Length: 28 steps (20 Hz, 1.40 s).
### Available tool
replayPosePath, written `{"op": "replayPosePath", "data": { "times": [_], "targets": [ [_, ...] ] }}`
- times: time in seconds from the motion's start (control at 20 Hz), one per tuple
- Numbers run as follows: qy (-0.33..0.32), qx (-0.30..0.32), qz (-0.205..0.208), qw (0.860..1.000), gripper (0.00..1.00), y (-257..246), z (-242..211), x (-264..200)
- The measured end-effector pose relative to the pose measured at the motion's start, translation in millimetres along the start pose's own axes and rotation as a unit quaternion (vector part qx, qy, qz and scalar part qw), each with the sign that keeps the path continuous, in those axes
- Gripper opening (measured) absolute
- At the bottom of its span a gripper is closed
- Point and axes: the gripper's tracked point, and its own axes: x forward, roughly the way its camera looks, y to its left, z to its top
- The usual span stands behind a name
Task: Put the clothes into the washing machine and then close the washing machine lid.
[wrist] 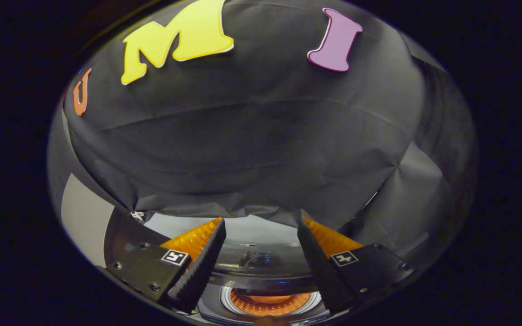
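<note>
The tool [261,226] is open, its two fingers [197,267] spread wide apart with nothing between them. Each finger carries a small square marker on its base.

Below and between the fingers sits the washer [261,265], seen from above. Its lid [261,258], a glossy, dark, reflective panel, stands raised behind the drum opening. Whether it is fully open I cannot tell. The drum [270,303] shows as a round opening with a pale ring around it, lying right at the base of the fingers, partly hidden by them. Inside the drum something orange [271,299] shows against a ribbed or perforated inner surface; it may be the clothes, but the view is too small and too warped to be sure.

Beyond the fingertips hangs the black cloth wall [261,145], creased and folded, with its lower hem falling just behind the washer lid. To the left of the left finger a pale panel [84,217] shows beside the cloth, and a dark curved edge [120,235] of the washer body runs next to it.
</note>
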Motion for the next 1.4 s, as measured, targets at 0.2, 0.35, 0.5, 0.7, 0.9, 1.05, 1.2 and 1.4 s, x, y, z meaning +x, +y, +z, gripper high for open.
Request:
{"op": "replayPosePath", "data": {
  "times": [0.2, 0.35, 0.5, 0.7, 0.9, 1.05, 1.2, 1.4],
  "targets": [
    [-0.007, -0.002, 0.002, 1.0, 0.99, 0, -1, -3],
    [-0.024, -0.004, 0.005, 1.0, 0.99, 1, -1, -8],
    [-0.045, -0.007, 0.008, 0.999, 0.99, 2, -3, -16],
    [-0.056, -0.003, 0.002, 0.998, 0.99, 2, -8, -20],
    [-0.071, 0.0, -0.002, 0.997, 0.99, 1, -15, -30],
    [-0.075, 0.0, -0.002, 0.997, 0.99, 2, -19, -35],
    [-0.075, 0.001, -0.002, 0.997, 0.99, 2, -25, -39],
    [-0.085, 0.0, -0.002, 0.996, 0.99, 1, -31, -45]
  ]
}}
